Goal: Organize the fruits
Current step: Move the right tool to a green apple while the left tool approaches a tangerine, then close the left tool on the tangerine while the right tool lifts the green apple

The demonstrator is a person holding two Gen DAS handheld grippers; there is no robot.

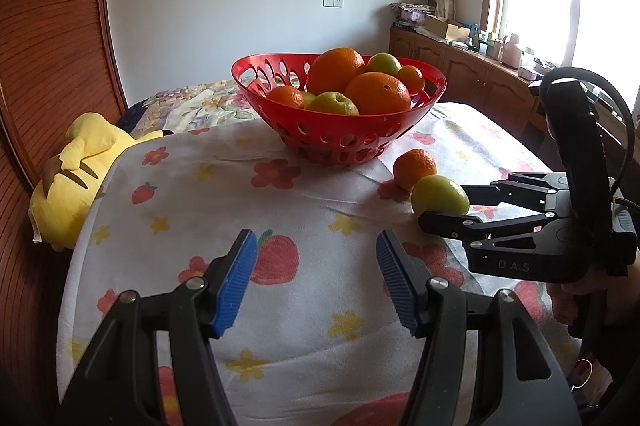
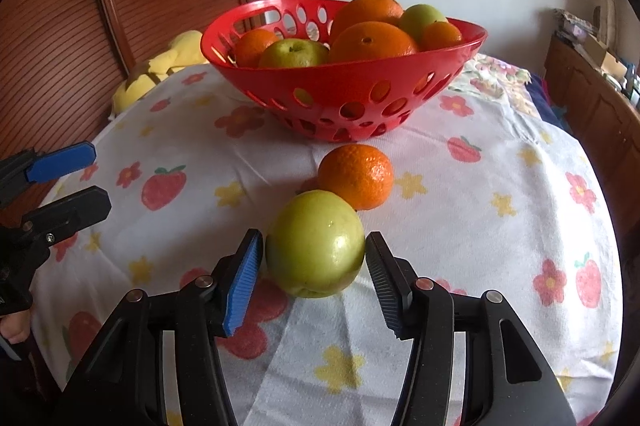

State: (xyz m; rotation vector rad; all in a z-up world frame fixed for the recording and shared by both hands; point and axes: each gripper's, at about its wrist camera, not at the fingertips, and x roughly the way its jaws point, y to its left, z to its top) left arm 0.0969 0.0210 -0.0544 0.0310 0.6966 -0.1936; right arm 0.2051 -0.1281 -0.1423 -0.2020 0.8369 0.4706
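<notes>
Blue-padded fingers of the right gripper (image 2: pixel 314 266) sit on either side of a green apple (image 2: pixel 315 243), spread just wider than the fruit; the pads look very close to its skin, but firm contact cannot be confirmed. That apple rests on a flowered tablecloth (image 2: pixel 500 246), in front of a red basket (image 2: pixel 348 86) with oval holes in its wall. A small orange (image 2: pixel 356 175) lies between the apple and the basket, touching the apple and just short of the basket's base.

Inside the basket are two large oranges, two smaller oranges and several more green apples, heaped above the rim.

Left of the basket's front, the left gripper (image 1: pixel 316 280) hangs over bare cloth with its fingers wide apart and nothing between them. From its own camera, the right gripper (image 1: pixel 444 206) reaches in from the right, with the green apple (image 1: pixel 439 194) at its tips and the small orange (image 1: pixel 414 168) just behind.

A yellow plush toy (image 1: pixel 76 178) lies beyond the cloth's edge, left of the basket, against a wooden slatted door (image 1: pixel 48 74).
</notes>
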